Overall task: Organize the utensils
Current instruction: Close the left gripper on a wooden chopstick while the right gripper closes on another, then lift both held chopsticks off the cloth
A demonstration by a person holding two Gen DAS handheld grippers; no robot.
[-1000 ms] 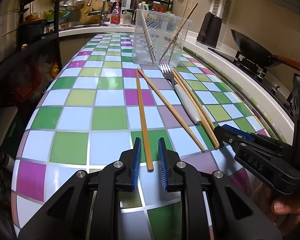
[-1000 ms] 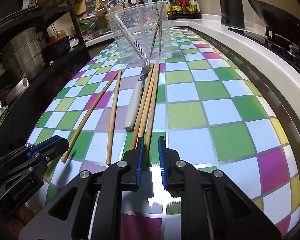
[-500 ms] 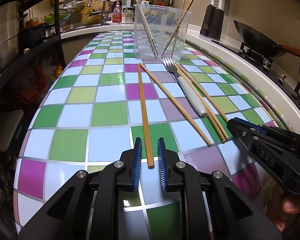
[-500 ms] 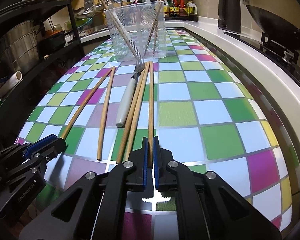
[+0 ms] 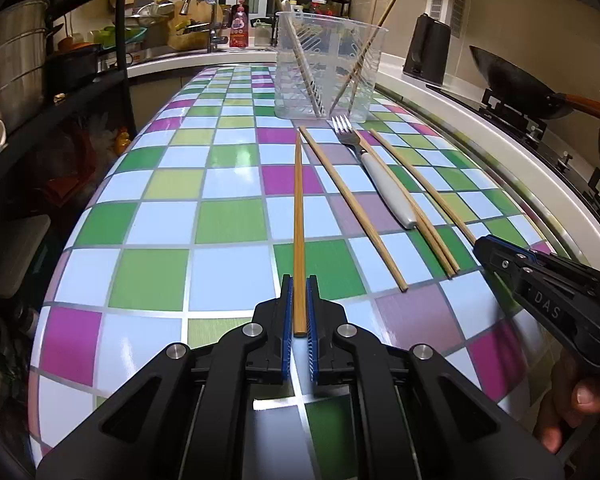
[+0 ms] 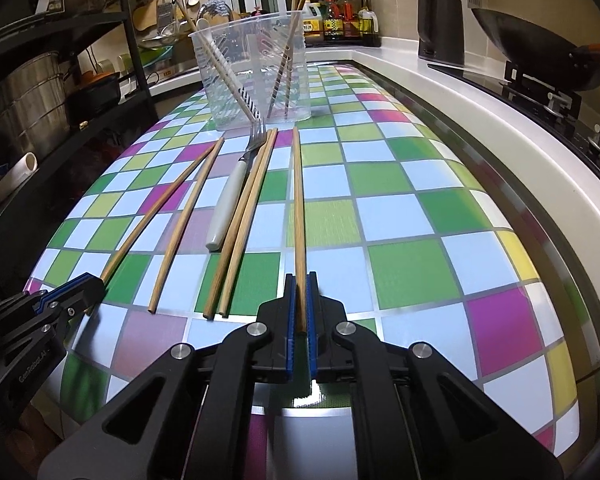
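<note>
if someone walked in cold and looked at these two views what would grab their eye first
Probably the bright checkered table, with wooden chopsticks and a white-handled fork fanned out along it. Next, each gripper is closed on the near end of a chopstick: the left gripper and the right gripper. Beyond them stands a clear plastic holder with chopsticks leaning inside.

I cannot read the labels on the sauce bottles, which are too small, and the wok handle runs off my frame's right edge.
</note>
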